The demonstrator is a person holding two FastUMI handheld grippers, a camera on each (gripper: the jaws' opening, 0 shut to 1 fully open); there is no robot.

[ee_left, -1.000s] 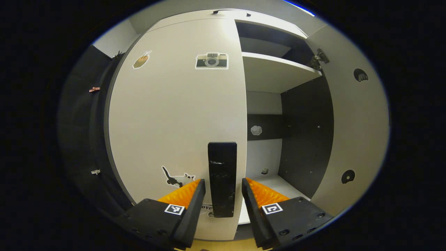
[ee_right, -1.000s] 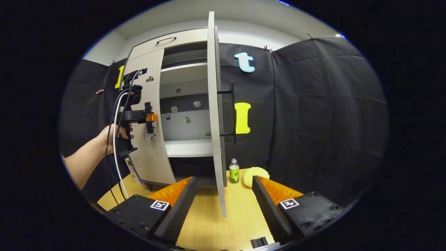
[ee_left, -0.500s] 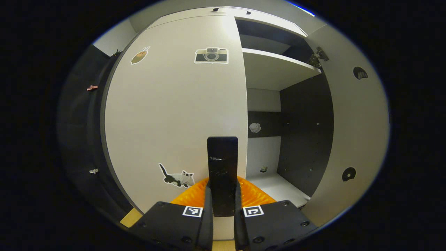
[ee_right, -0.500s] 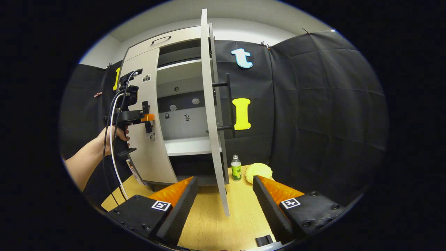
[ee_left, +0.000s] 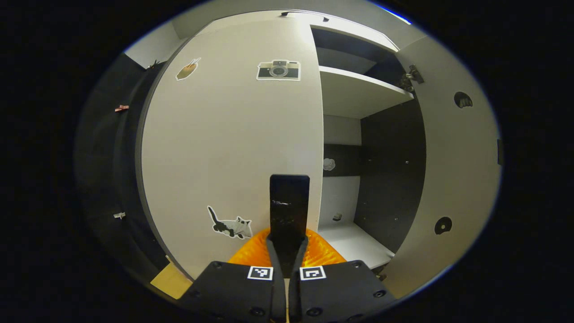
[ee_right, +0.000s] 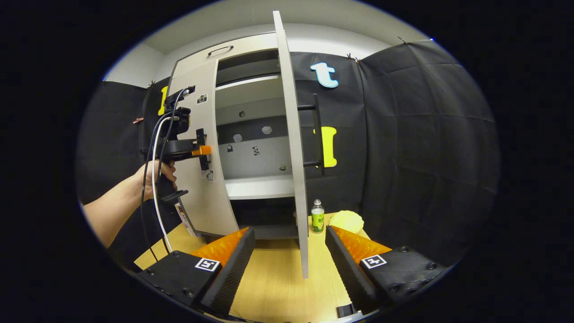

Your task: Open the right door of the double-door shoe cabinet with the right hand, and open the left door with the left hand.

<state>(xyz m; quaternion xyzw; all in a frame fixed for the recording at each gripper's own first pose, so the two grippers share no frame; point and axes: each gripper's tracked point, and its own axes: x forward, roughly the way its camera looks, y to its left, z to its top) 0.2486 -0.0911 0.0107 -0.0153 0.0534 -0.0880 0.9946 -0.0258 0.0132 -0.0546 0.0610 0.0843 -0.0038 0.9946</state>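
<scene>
Light falls from overhead, brightest on the top of the closed pale grey cabinet door (ee_left: 224, 134), which dims toward the left gripper (ee_left: 287, 244) below. Past that claw to the right, the dark inner cabinet wall (ee_left: 390, 166) sits in shadow. Ahead of the right gripper (ee_right: 289, 251), the light wooden tabletop (ee_right: 278, 282) is evenly lit. Straight edges bow near both rims; focus stays sharp.

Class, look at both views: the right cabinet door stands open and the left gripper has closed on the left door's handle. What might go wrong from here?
1. The left gripper holds only the handle's lower end, so it may slip during the pull.
2. The open right door stands just ahead of the open right gripper, which could bump it.
3. A knocked door might reach the bottle beside it.
</scene>
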